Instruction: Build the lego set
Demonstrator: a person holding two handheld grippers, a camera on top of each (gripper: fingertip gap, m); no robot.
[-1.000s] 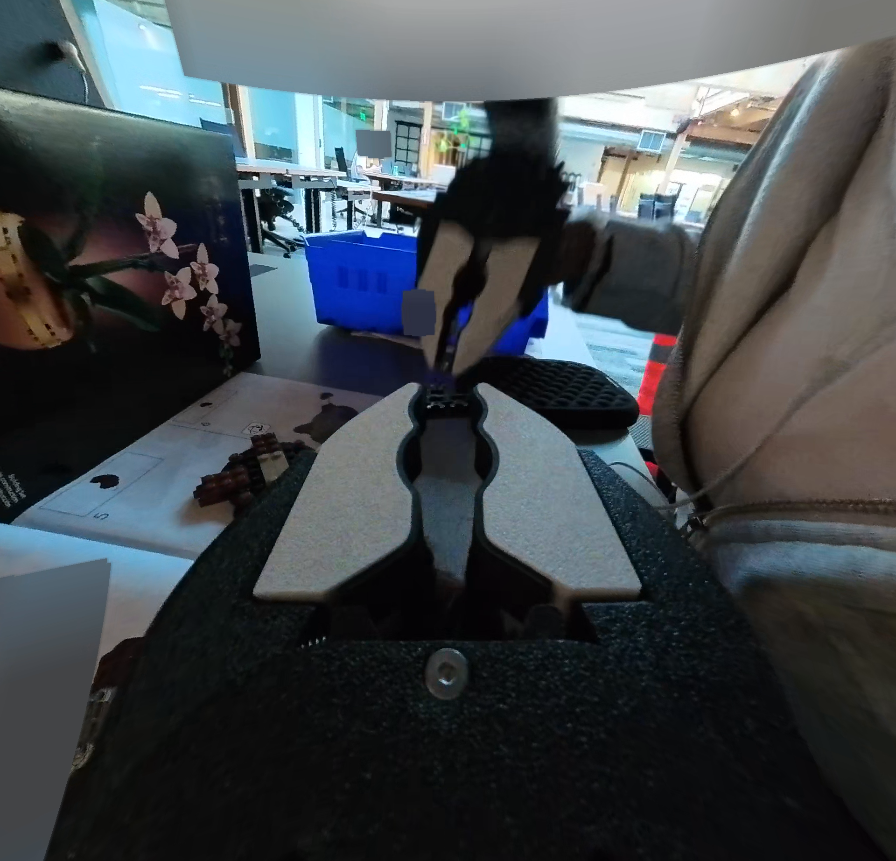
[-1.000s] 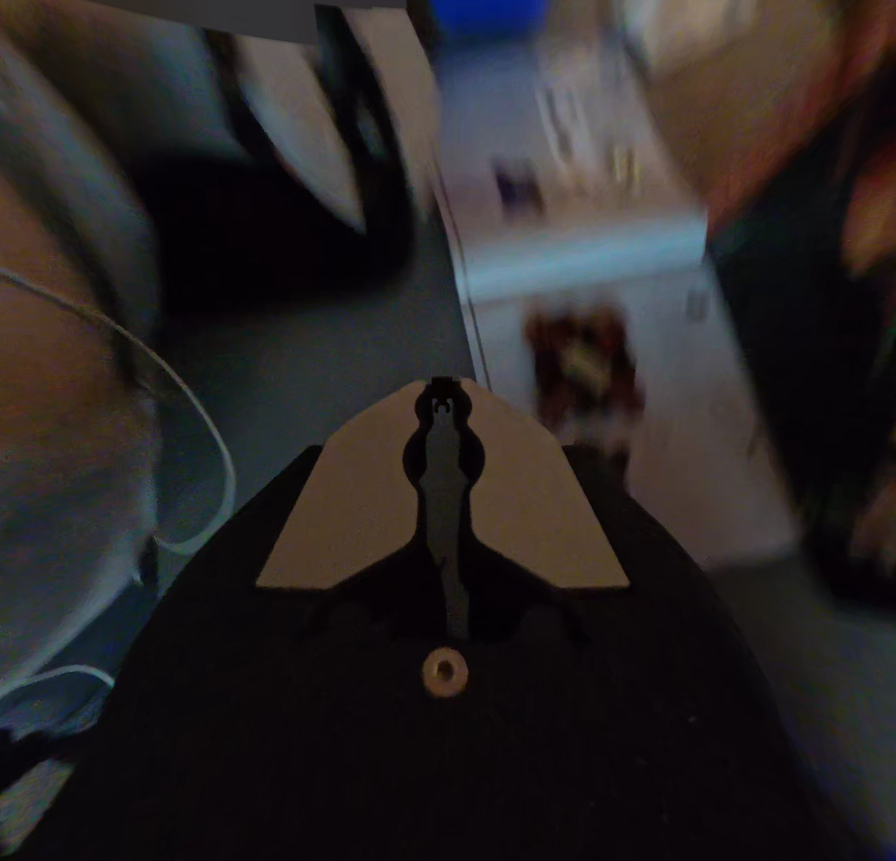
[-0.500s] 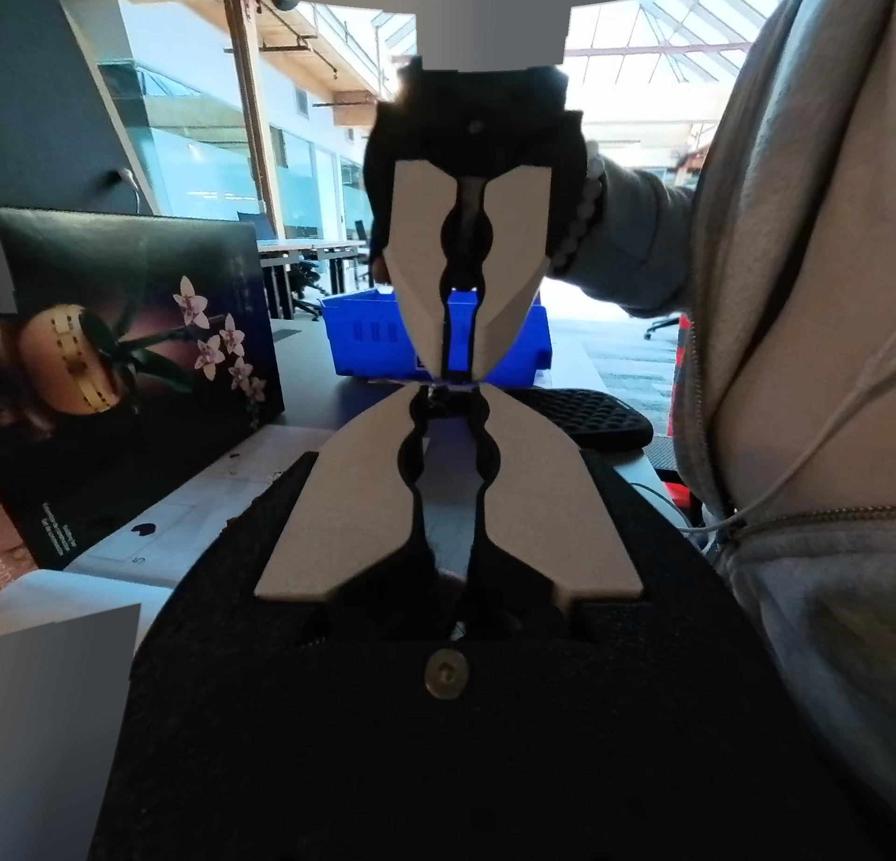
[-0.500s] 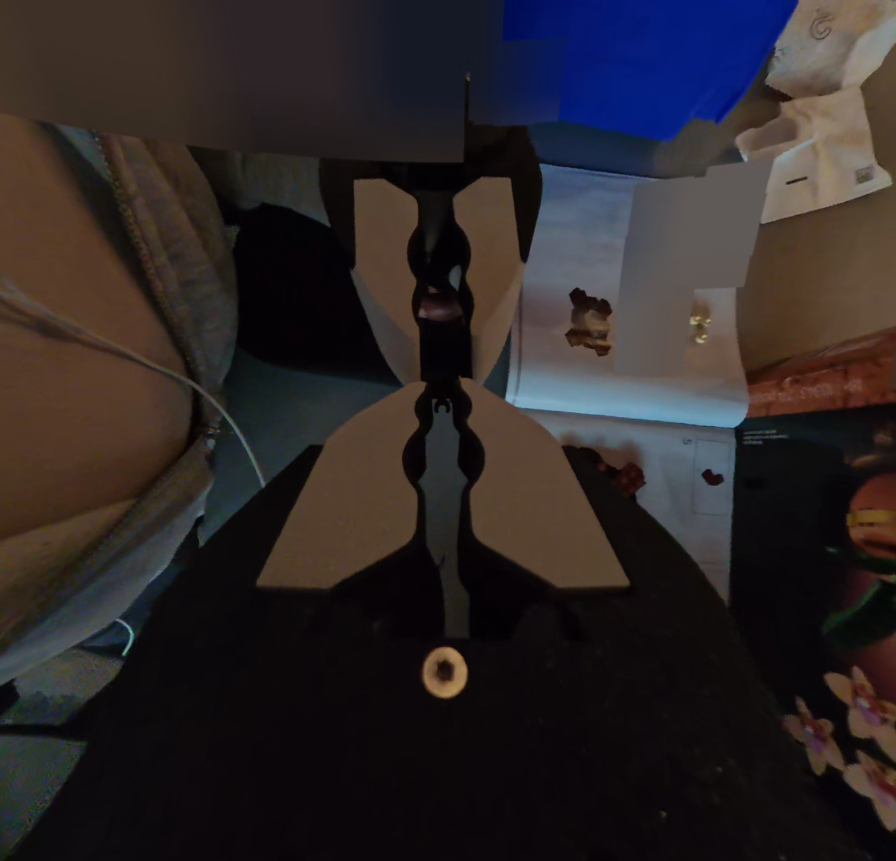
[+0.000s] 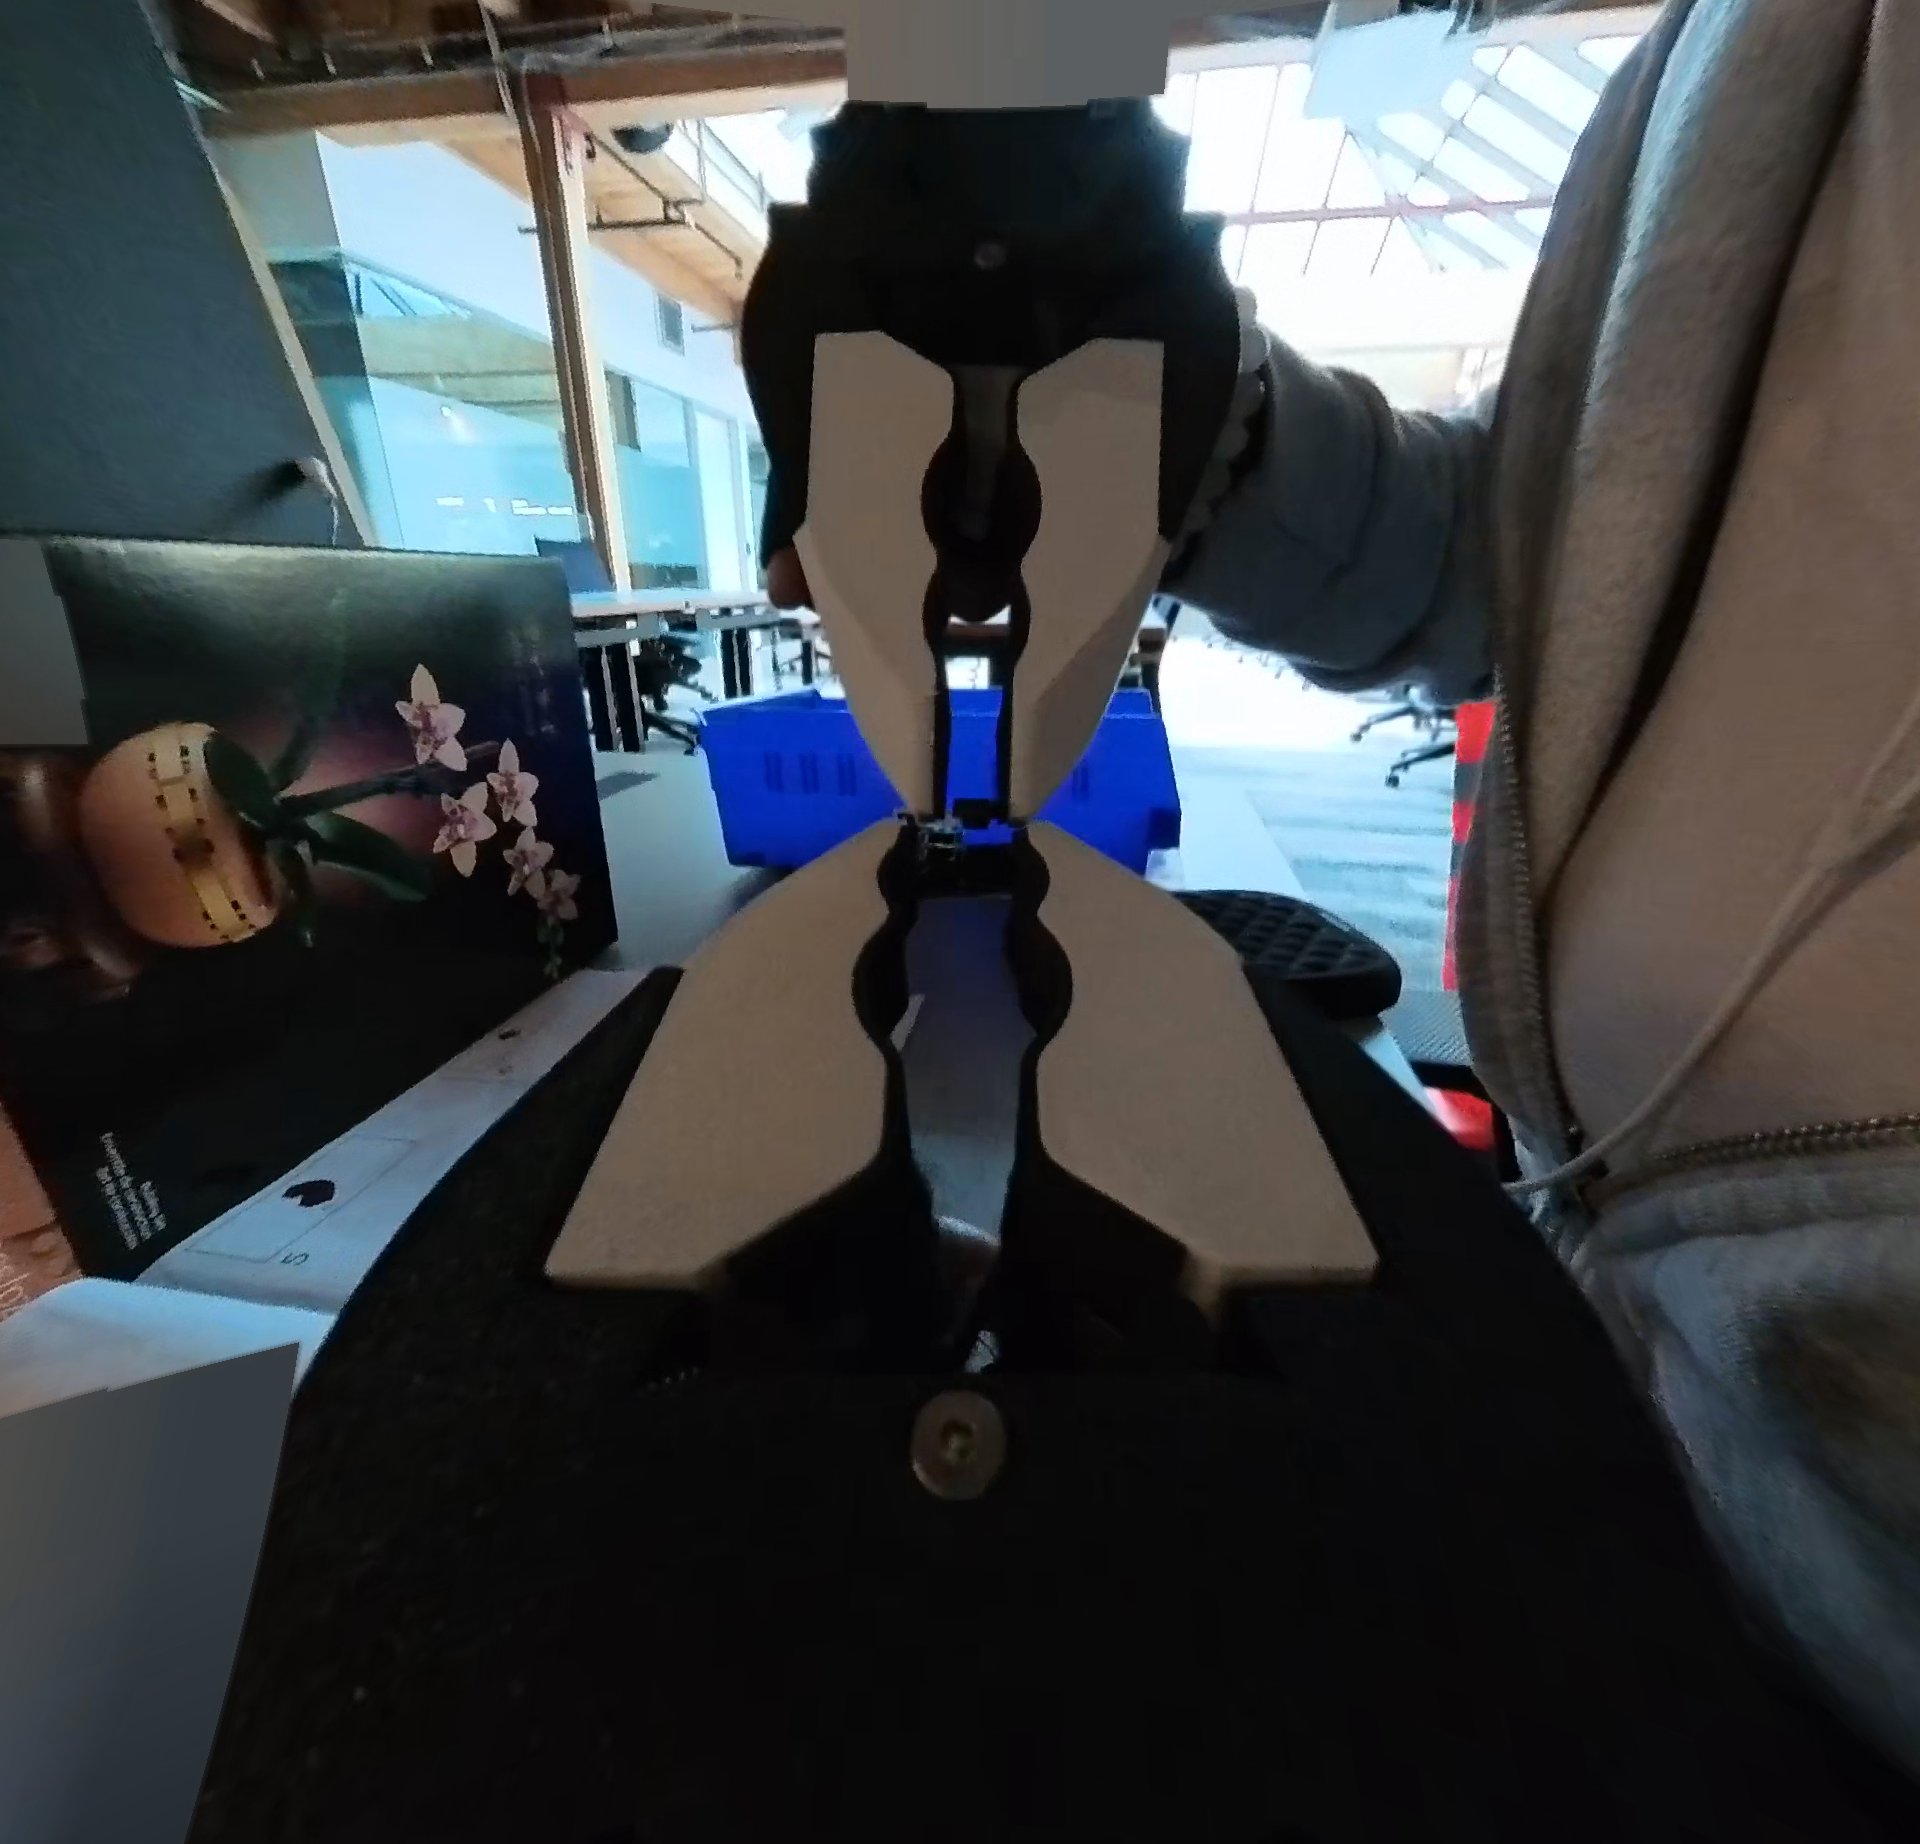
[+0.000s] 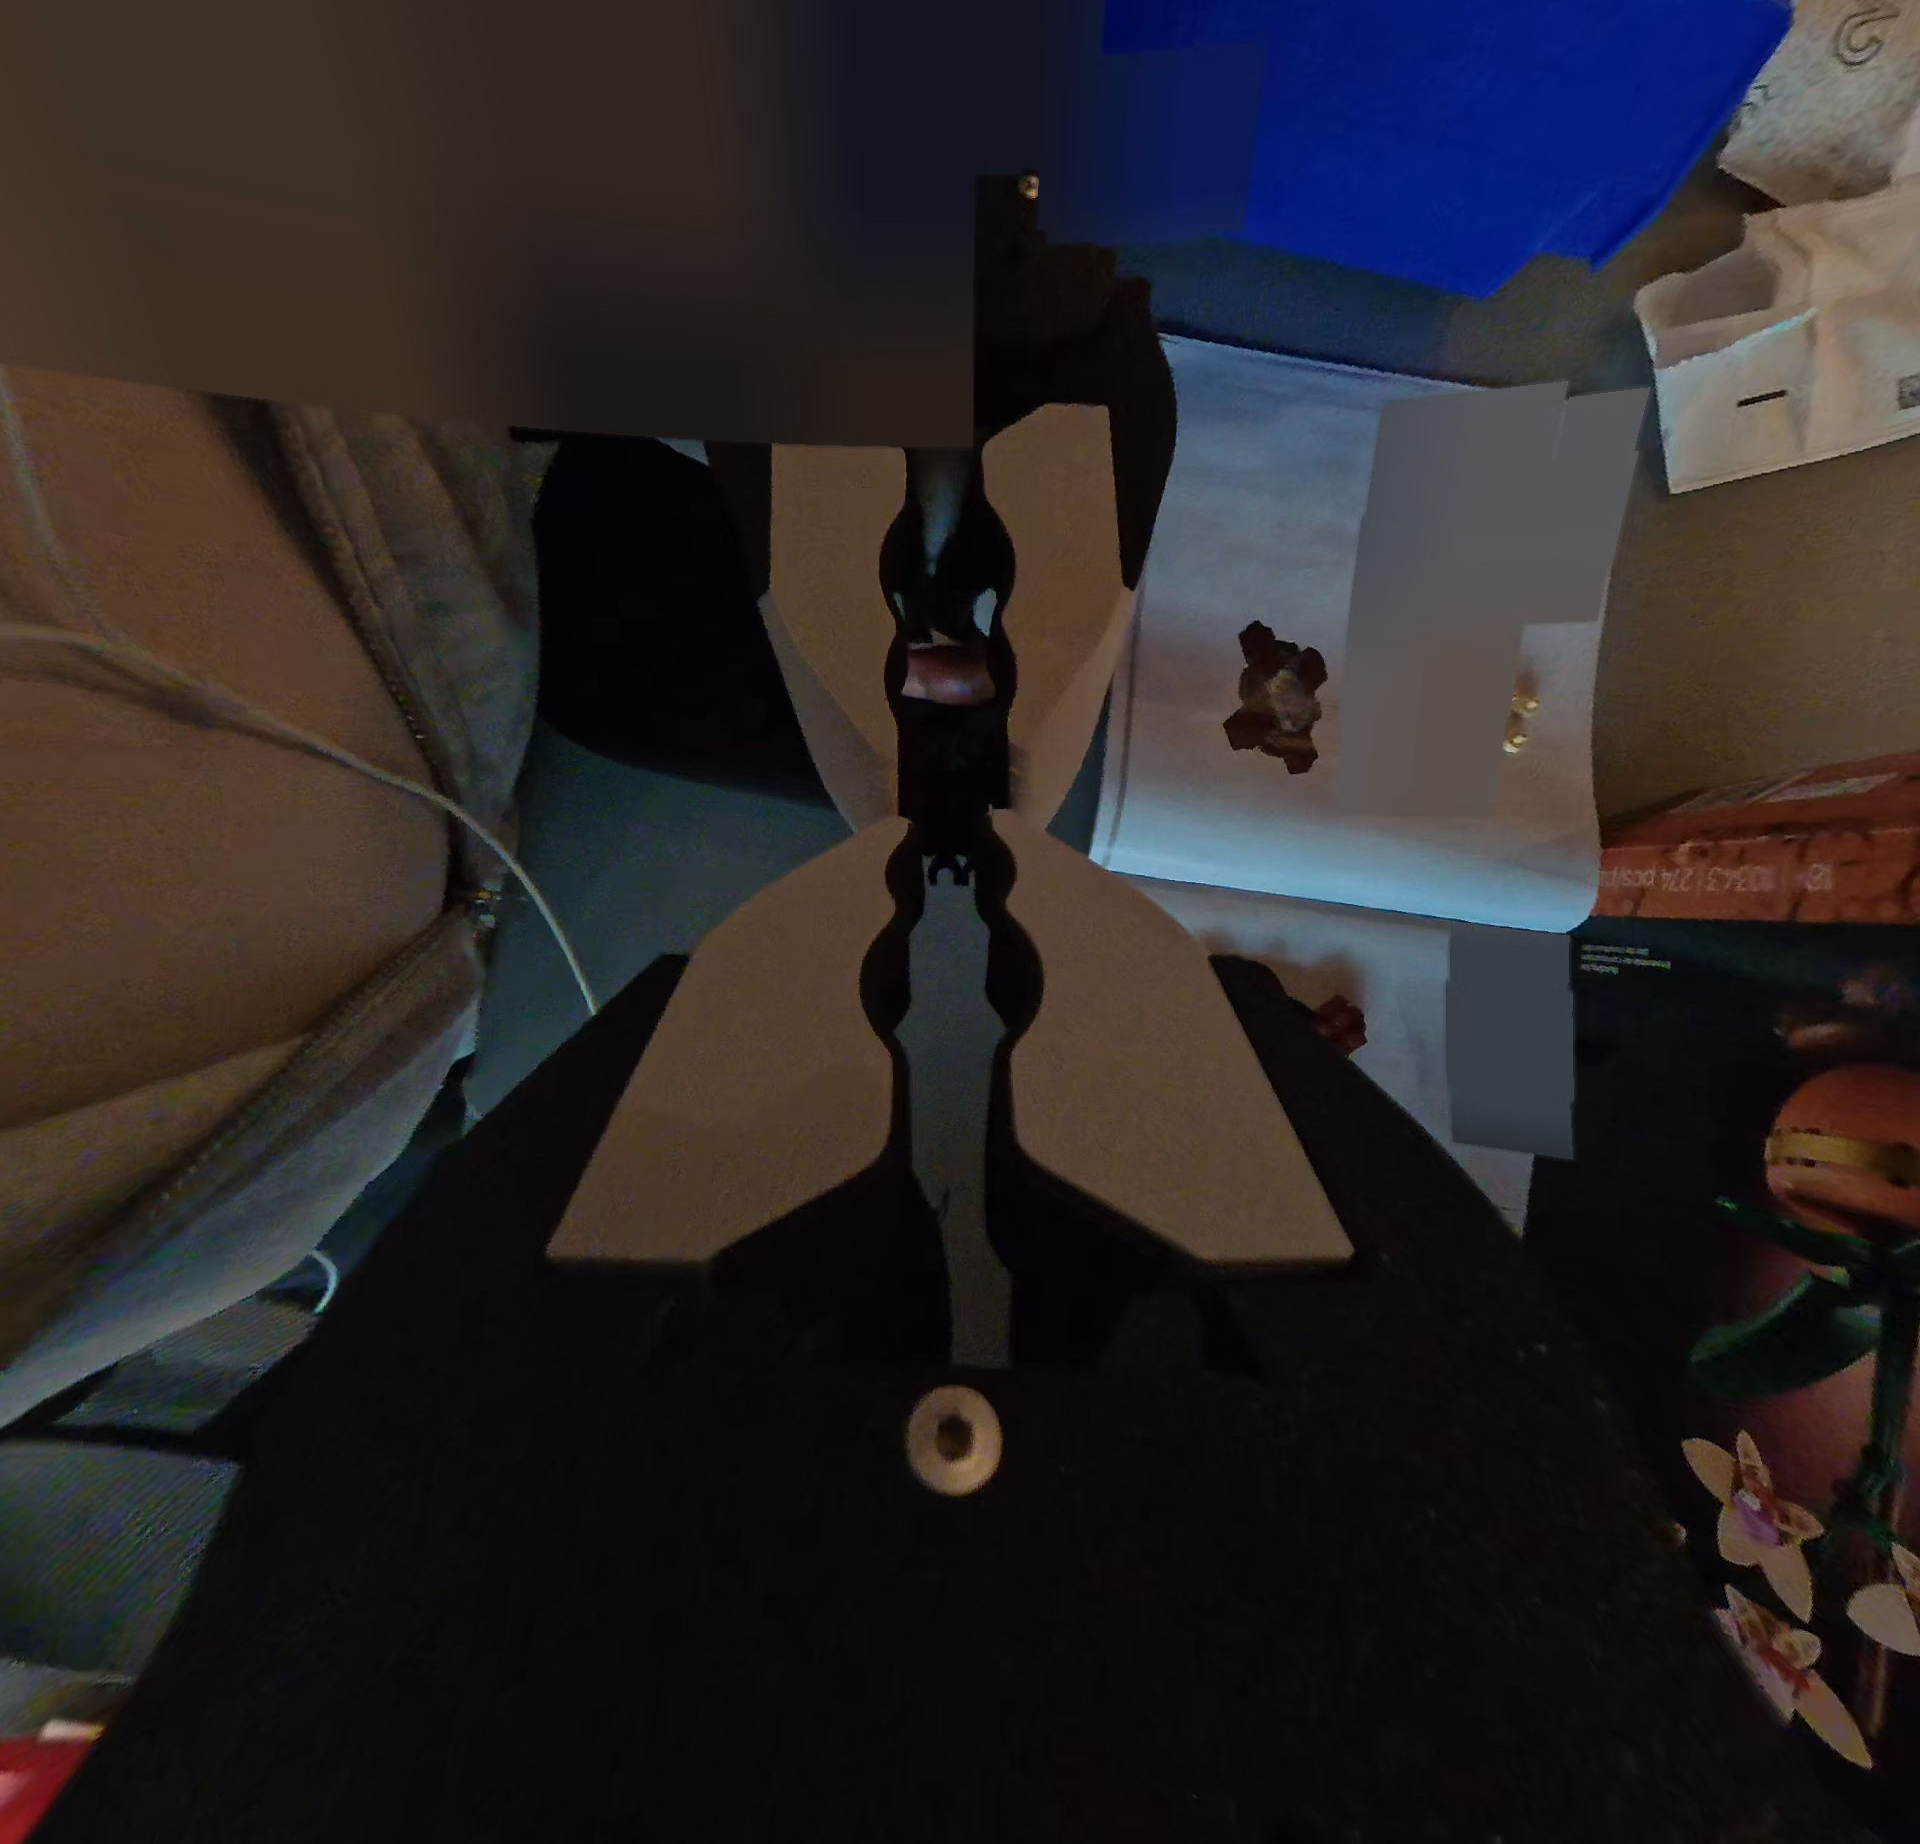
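Both grippers are held in the air, tip to tip, in front of a person in a grey hooded top [image 5: 1714, 651]. My left gripper [image 5: 961, 849] is shut on a small black studded brick piece [image 5: 940, 844]. It also shows in the right wrist view [image 6: 951, 755], between the left fingers [image 6: 831, 651]. My right gripper [image 6: 949, 859] is shut on a tiny black clip piece [image 6: 948, 867]. In the left wrist view the right gripper [image 5: 971, 807] comes down from above. Its small black piece [image 5: 974, 809] sits right against the left gripper's piece.
A blue bin [image 5: 790, 786] stands behind on the table. A dark box with an orchid picture [image 5: 312, 807] stands to the left. White instruction sheets [image 6: 1247, 568] carry a brown brick cluster [image 6: 1278, 698] and small gold pieces [image 6: 1522, 724]. A black mesh pad [image 5: 1299, 947] lies to the right. Both grippers' tips are close together, under 4 cm apart.
Both grippers rose from the table. The right gripper swung round from a blurred sideways pose to face the left one, and their tips have come together, each keeping its small black piece.
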